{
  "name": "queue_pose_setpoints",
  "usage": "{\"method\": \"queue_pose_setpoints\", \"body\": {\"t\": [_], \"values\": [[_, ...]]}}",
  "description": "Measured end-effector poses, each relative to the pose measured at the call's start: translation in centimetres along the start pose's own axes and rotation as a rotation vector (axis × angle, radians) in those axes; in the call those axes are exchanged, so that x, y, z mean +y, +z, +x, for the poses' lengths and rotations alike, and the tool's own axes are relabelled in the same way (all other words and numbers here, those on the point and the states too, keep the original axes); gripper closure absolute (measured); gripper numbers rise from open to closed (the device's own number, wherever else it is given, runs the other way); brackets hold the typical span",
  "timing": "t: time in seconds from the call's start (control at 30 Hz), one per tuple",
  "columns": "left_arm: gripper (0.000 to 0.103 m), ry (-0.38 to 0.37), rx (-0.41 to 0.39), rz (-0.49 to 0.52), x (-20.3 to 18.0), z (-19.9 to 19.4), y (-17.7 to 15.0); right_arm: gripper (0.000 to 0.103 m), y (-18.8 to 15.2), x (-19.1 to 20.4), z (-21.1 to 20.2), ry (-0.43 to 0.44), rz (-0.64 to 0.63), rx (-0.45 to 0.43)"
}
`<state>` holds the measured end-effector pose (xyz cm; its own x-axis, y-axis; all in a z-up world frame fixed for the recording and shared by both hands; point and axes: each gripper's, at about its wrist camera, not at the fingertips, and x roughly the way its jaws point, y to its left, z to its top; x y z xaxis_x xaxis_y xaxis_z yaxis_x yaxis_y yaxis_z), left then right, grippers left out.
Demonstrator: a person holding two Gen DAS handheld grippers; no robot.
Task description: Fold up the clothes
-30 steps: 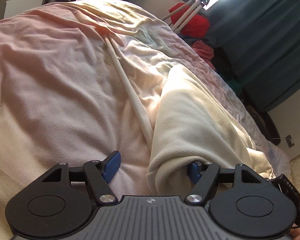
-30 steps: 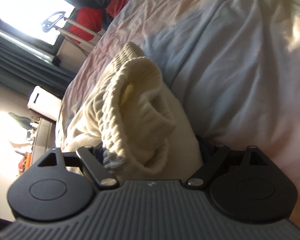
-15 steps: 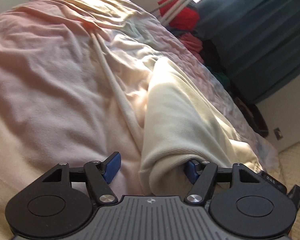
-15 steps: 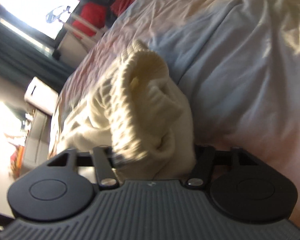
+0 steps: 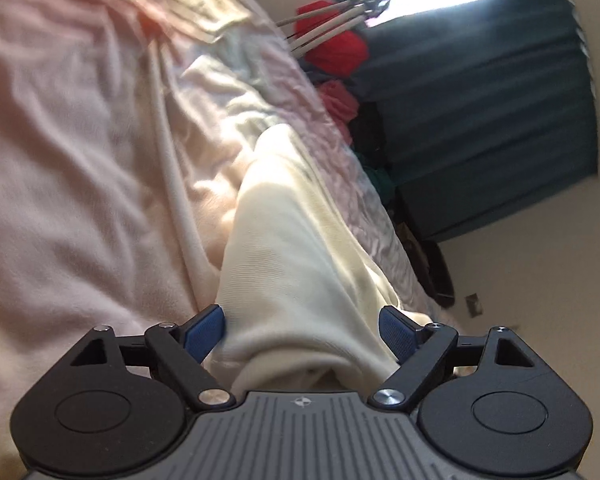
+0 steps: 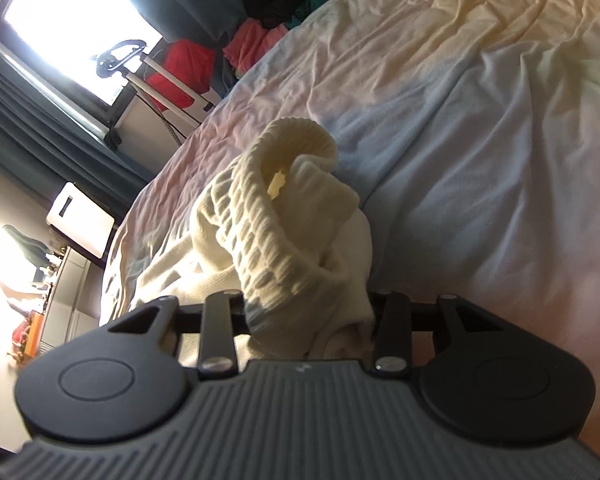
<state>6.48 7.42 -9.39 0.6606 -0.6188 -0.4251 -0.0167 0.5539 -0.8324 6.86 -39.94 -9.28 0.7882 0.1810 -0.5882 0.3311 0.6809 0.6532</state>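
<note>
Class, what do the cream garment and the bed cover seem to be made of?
Cream garment: looks like matte knitted yarn, perhaps cotton or wool; its cuff shows chunky ribs. Bed cover: seems thin, soft woven fabric, matte, with fine creases.

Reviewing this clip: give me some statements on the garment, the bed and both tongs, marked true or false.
1. The garment is cream-coloured. True.
2. It lies on a wooden floor. False: it lies on a bed with a pinkish cover.
3. Cloth sits between the left tongs. True; their jaws are opening.
4. The right tongs are empty. False: a ribbed knit bunch of the garment is between their closing jaws.
5. The curtains are bright yellow. False: dark teal.
</note>
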Motion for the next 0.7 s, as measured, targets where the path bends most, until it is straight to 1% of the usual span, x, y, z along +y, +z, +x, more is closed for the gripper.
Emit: {"method": "queue_pose_setpoints", "body": {"t": [0.03,0.07,0.13,0.17,0.23,0.27,0.33,0.37,0.43,0.5,0.57,0.7], "values": [[0.017,-0.006,0.009,-0.035,0.5,0.6,0.3,0.061,0.1,0.0,0.2,-0.002,0.006,0.004],[0.017,-0.016,0.010,-0.050,0.8,1.0,0.5,0.061,0.1,0.1,0.4,-0.005,0.006,0.006],[0.020,-0.014,0.035,-0.044,1.0,1.9,0.6,0.061,0.1,0.4,0.8,-0.012,0.005,0.009],[0.022,0.006,0.048,-0.022,0.9,2.3,0.5,0.061,0.0,0.5,0.9,-0.017,0.002,0.009],[0.030,0.047,0.065,0.025,0.7,2.9,0.2,0.061,0.0,0.5,1.1,-0.024,0.001,0.011],[0.030,0.051,0.062,0.034,0.7,2.9,0.2,0.061,0.0,0.4,1.1,-0.026,0.002,0.011],[0.039,0.055,0.057,0.045,0.6,2.9,0.2,0.061,0.0,0.4,1.0,-0.028,0.003,0.011],[0.042,0.057,0.056,0.047,0.6,2.8,0.2,0.061,0.0,0.4,1.0,-0.029,0.002,0.010],[0.051,0.070,0.052,0.075,0.3,2.7,0.3,0.061,0.0,0.7,0.7,-0.028,-0.007,0.005],[0.056,0.074,0.037,0.104,-0.4,2.2,0.3,0.062,0.0,1.3,0.2,-0.024,-0.024,-0.005],[0.059,0.065,0.025,0.109,-0.9,1.4,0.5,0.063,0.2,1.8,-1.0,0.003,-0.020,-0.010],[0.062,0.005,0.011,0.073,-2.8,-0.7,0.9,0.065,0.8,2.8,-4.4,0.064,-0.008,-0.035]]}}
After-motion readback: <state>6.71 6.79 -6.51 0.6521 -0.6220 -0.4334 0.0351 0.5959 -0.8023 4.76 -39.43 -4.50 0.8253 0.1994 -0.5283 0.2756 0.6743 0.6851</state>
